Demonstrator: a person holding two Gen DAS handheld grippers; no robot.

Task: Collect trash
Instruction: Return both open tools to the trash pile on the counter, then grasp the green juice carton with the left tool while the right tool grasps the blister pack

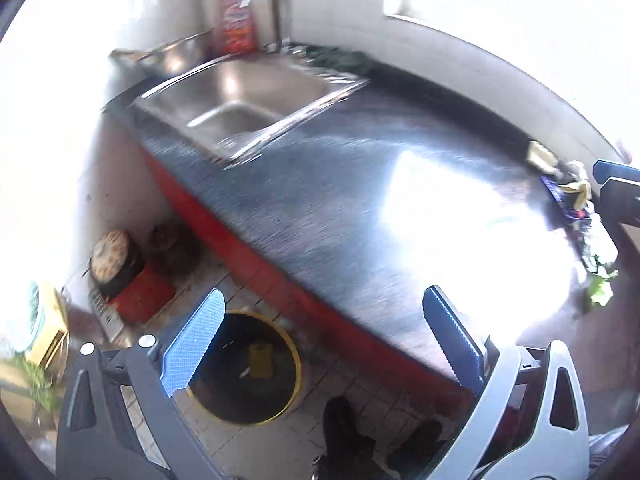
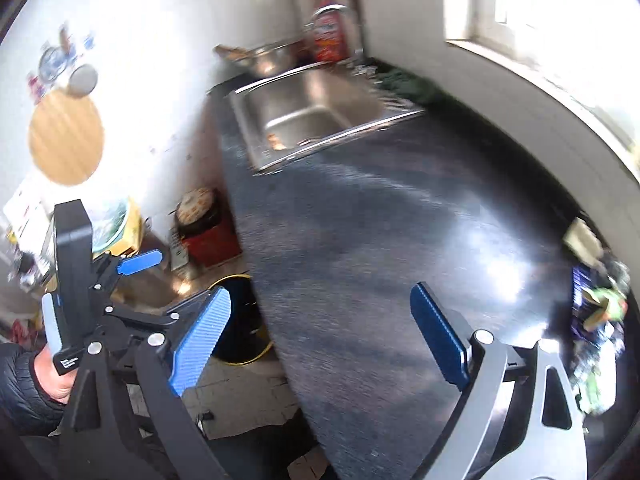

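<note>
Sunlight is glaring off a dark speckled stone countertop [image 1: 328, 184], which both cameras are looking down on from above its front edge. The left gripper [image 1: 320, 332] is hanging over that edge with its blue-padded jaws spread wide and nothing between them; its left pad is lying across the view of a round black trash bin with a yellow rim [image 1: 248, 368] standing on the tiled floor below, just beside the red cabinet front [image 1: 224, 232]. Something yellowish is lying inside the bin, too blurred to name. The right gripper [image 2: 320, 336] is also gaping wide and gripping nothing, its jaws framing bare countertop, with the same bin [image 2: 240, 320] partly showing behind its left pad. In the right wrist view the left gripper [image 2: 96, 288] is showing at the left edge, gripped by a hand [image 2: 52, 376] coming out of a dark quilted sleeve [image 2: 16, 384].

Trash is sitting in a heap at the far right end of the counter [image 1: 576, 200]: a banana peel, a dark blue wrapper, clear plastic and green leafy scraps, well apart from both grippers. The right wrist view is showing the same heap [image 2: 596, 308] at its right edge. A stainless steel sink [image 1: 240, 96] with a curved faucet is sitting at the far end of the counter, with a red bottle [image 1: 238, 20] behind it.
</note>
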